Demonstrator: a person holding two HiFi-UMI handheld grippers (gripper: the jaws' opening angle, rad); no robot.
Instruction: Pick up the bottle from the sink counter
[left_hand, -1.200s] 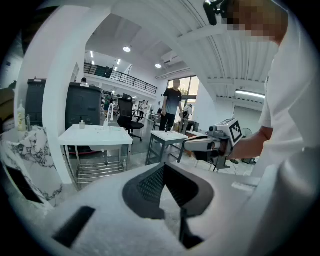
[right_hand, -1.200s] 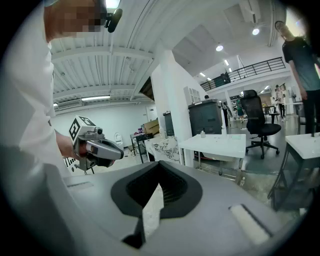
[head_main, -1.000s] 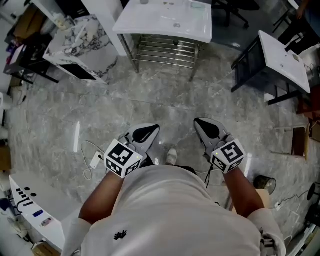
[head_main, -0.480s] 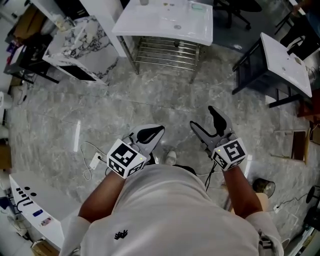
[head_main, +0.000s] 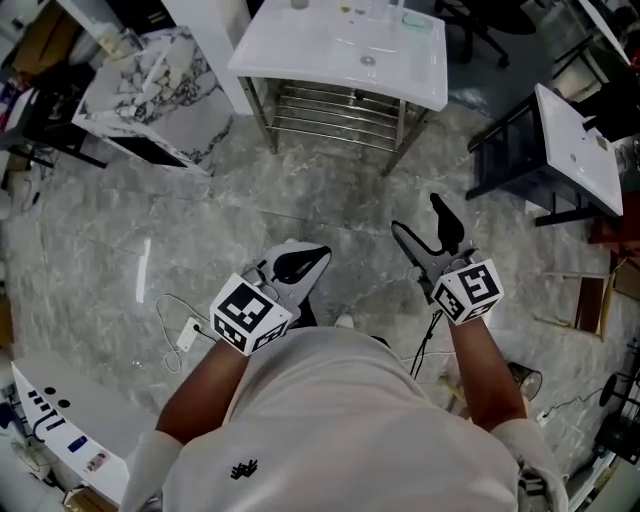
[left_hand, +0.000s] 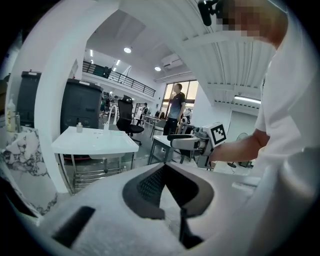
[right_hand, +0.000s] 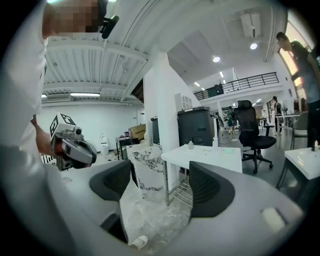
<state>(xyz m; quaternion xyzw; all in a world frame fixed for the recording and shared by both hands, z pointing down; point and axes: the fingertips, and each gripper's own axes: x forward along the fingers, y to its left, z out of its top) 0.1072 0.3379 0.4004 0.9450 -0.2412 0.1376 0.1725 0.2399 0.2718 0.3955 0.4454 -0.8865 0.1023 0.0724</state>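
The right gripper (head_main: 418, 218) has just been opened, nothing between its jaws; the left gripper (head_main: 300, 264) is closed, empty. The bottle (right_hand: 190, 145), well ahead, is not yet reached.

A small bottle (left_hand: 79, 127) stands upright on the white sink counter (left_hand: 97, 143).

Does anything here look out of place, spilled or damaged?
Nothing looks spilled or broken. A loose white cable lies on the floor at the person's left, a possible trip risk. The bottle stands upright on the sink counter.
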